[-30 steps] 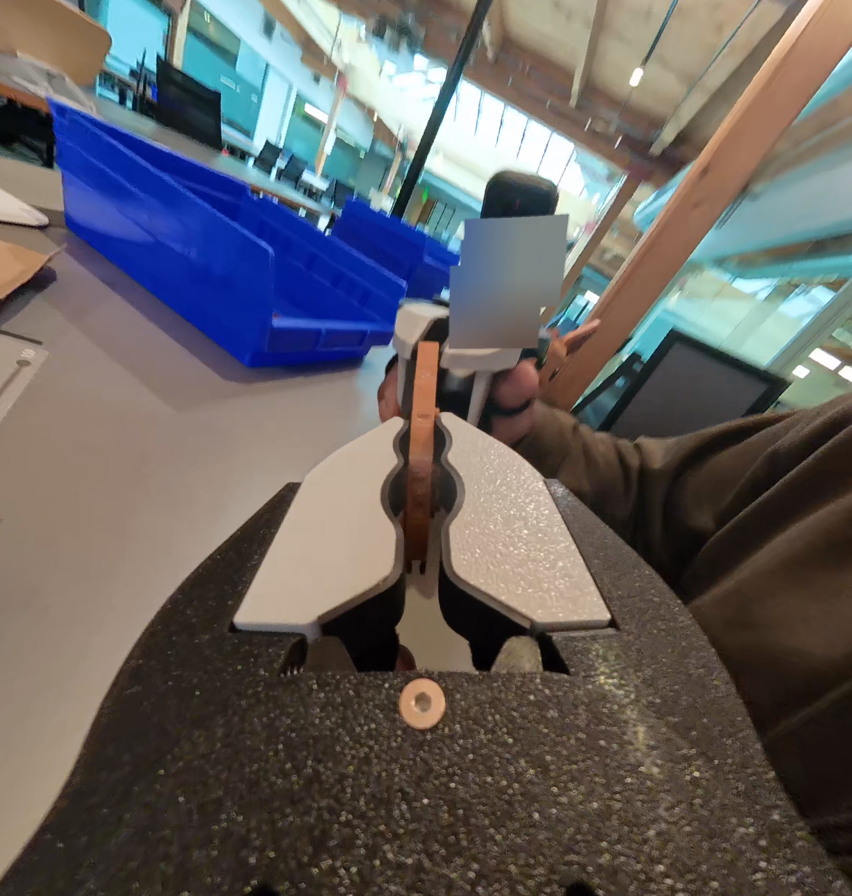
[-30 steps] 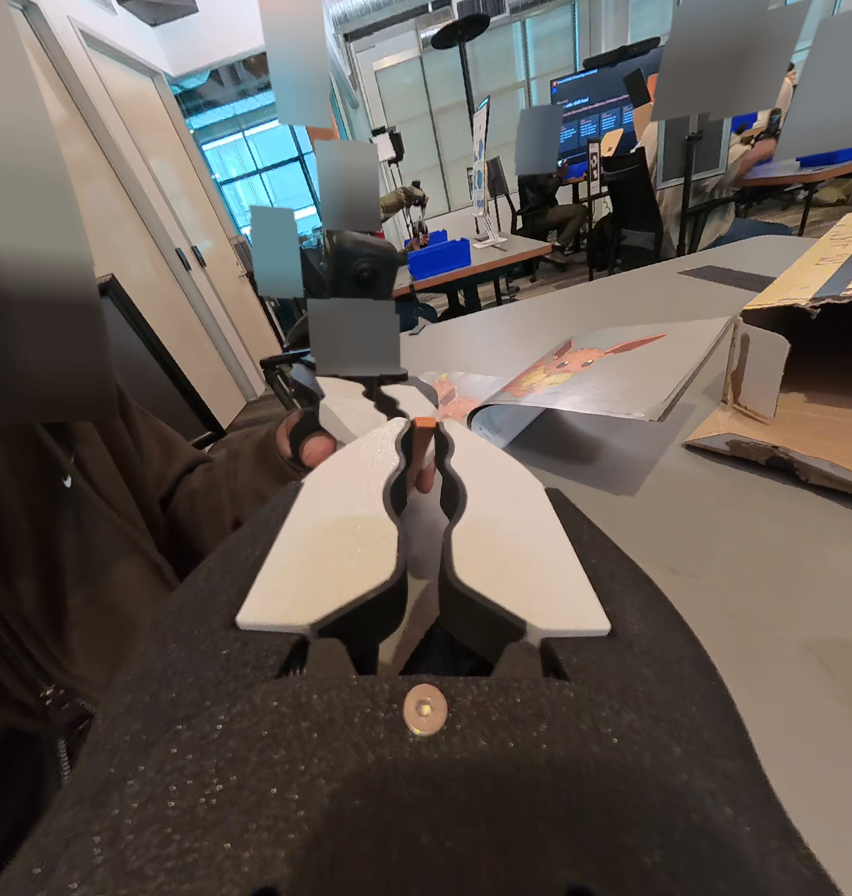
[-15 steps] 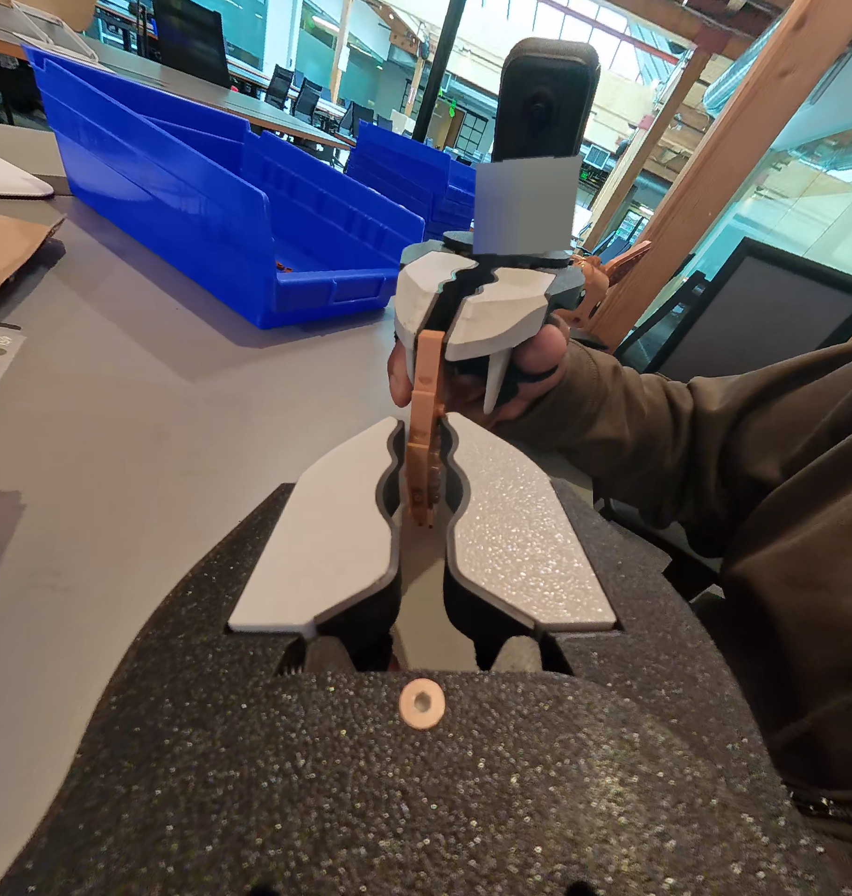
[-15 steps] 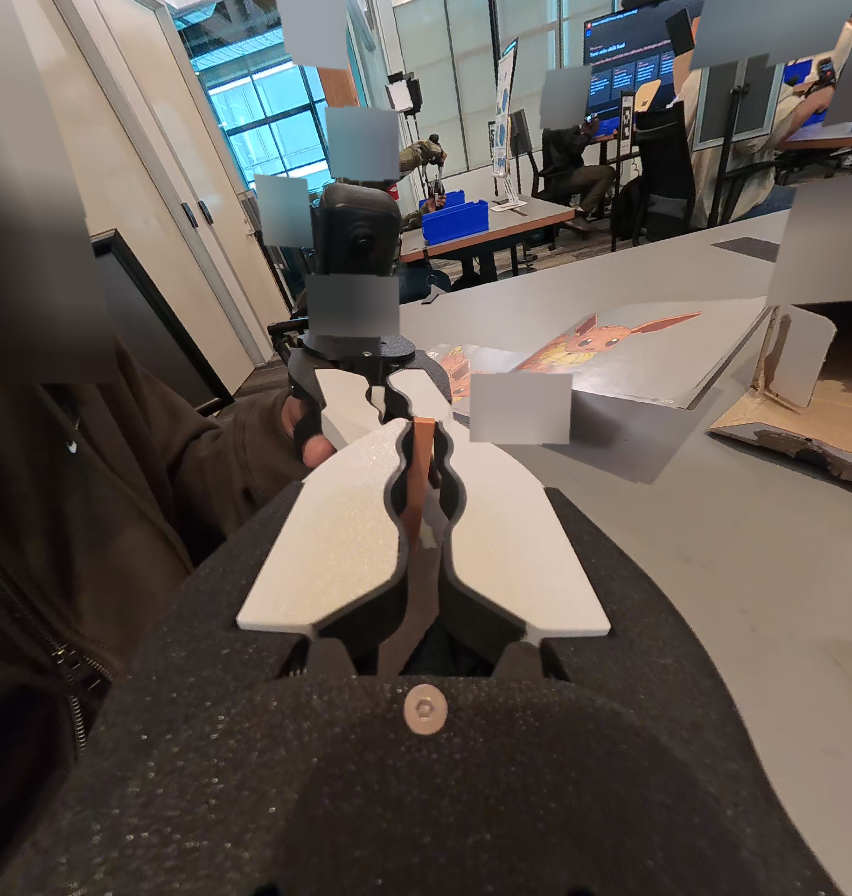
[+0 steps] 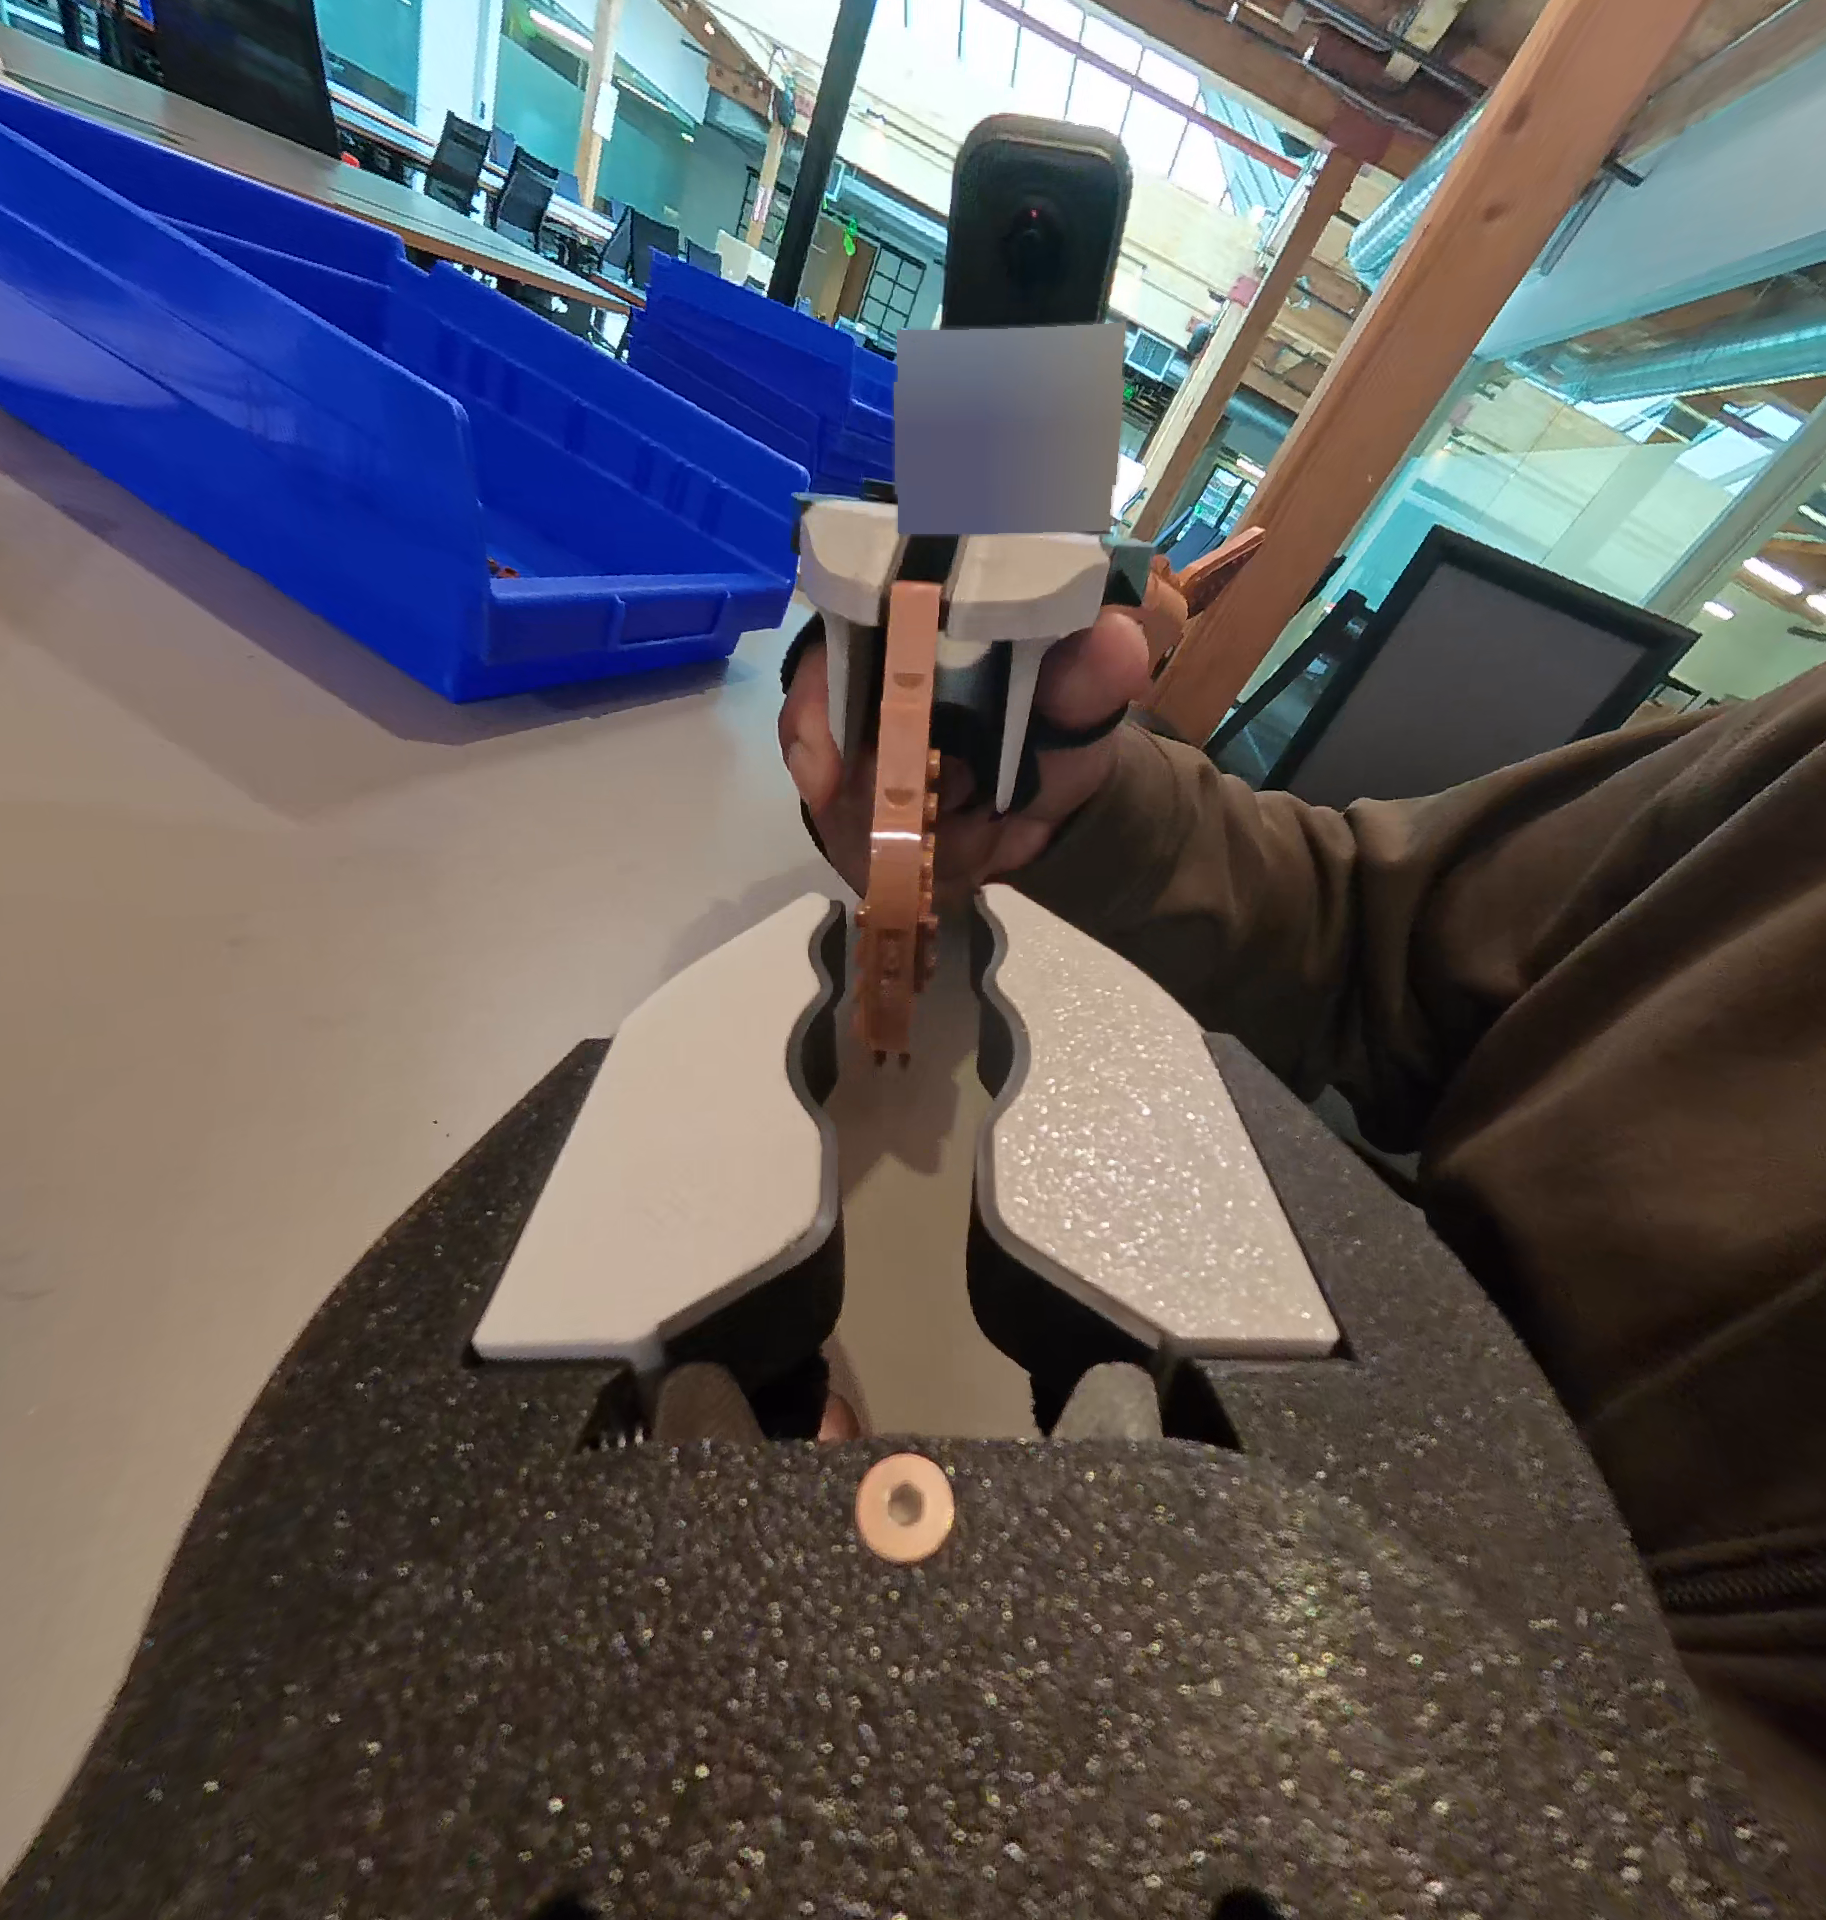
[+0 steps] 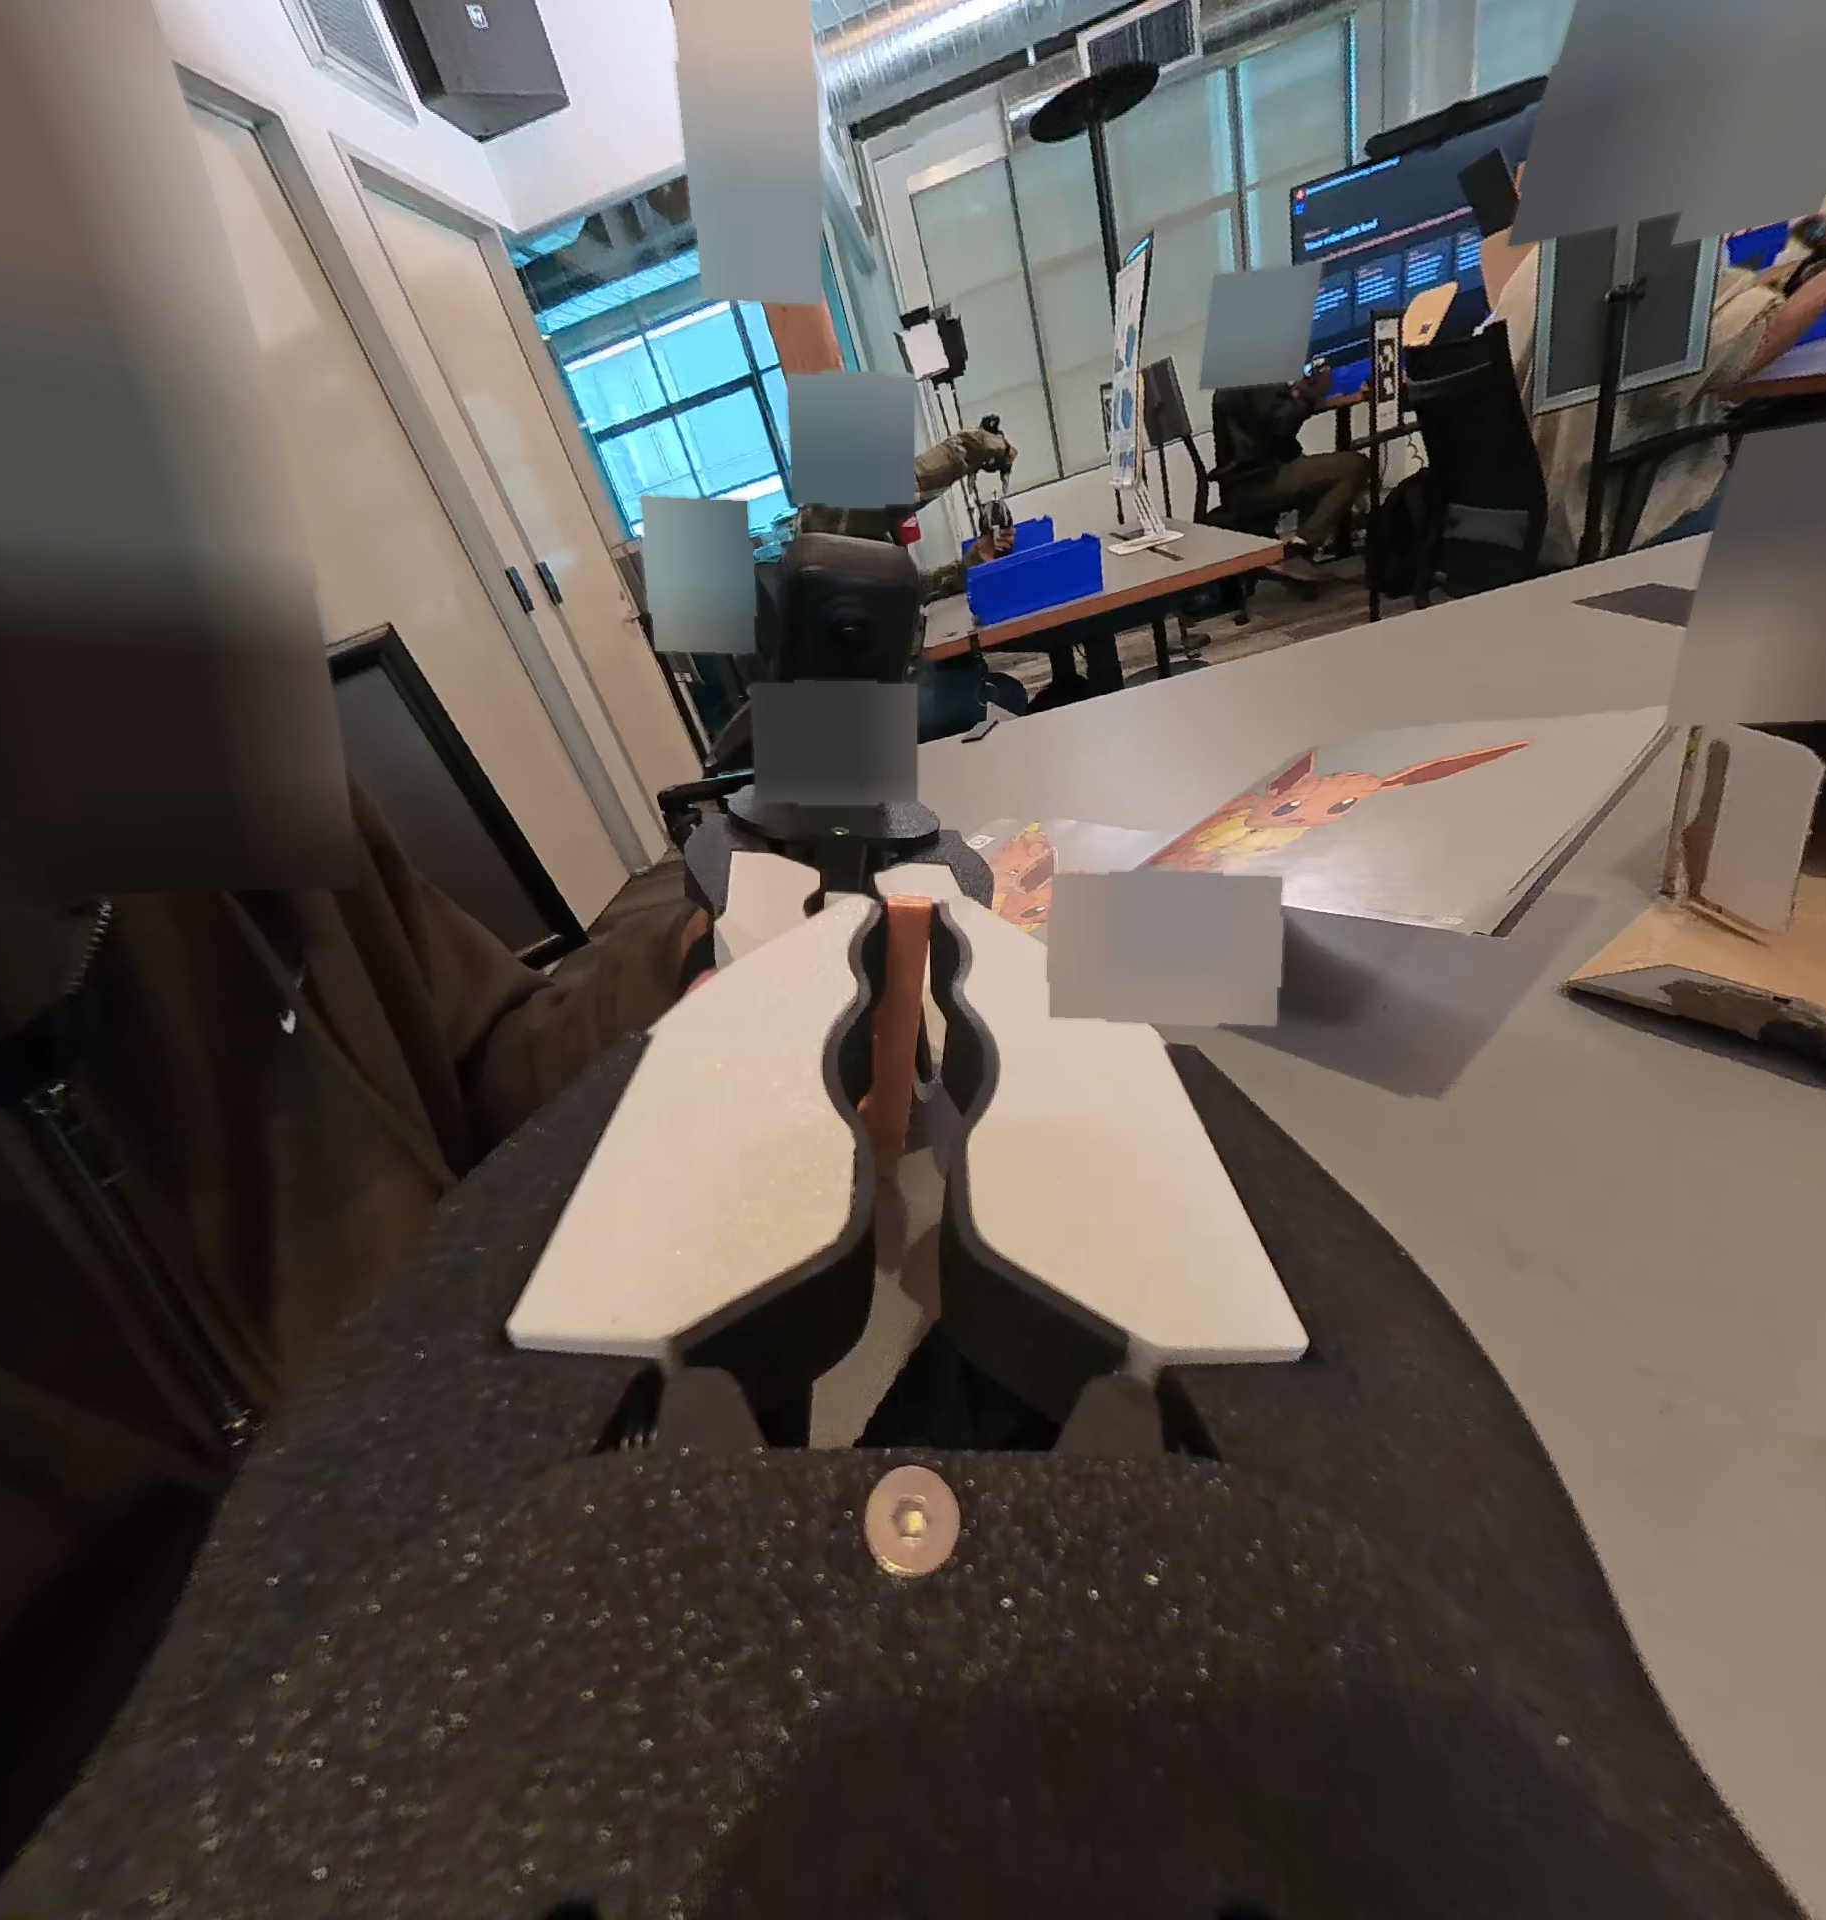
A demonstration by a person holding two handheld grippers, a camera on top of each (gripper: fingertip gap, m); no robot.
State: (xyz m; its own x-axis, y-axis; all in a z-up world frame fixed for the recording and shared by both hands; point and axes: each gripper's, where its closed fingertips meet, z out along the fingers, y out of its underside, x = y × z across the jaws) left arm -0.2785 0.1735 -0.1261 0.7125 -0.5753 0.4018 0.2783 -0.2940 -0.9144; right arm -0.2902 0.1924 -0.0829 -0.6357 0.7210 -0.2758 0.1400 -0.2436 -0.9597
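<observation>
A flat orange-brown studded brick piece (image 5: 901, 831) hung edge-on between two handheld tools above a grey table (image 5: 265, 935). The right tool (image 6: 907, 940), gripped by a hand (image 5: 992, 748) in a brown sleeve (image 5: 1460, 987), was clenched on the upper end of the piece, both pale pads pressed to its faces in the right wrist view. The left tool (image 5: 909, 935) stood released: the lower end of the piece reached down between its grey fingers (image 5: 722, 1091), with clear space on either side and neither pad touching it. The two tools faced each other, tips nearly meeting around the piece. A row of blue plastic bins (image 5: 369, 468) lay on the table beyond the left tool, well apart from it. Past the right tool, a glossy booklet with a cartoon fox-like animal (image 6: 1356, 821) lay flat on the table beside a torn cardboard box (image 6: 1740, 914). A dark framed panel (image 5: 1460, 675) leaned near a wooden post (image 5: 1408, 312).
</observation>
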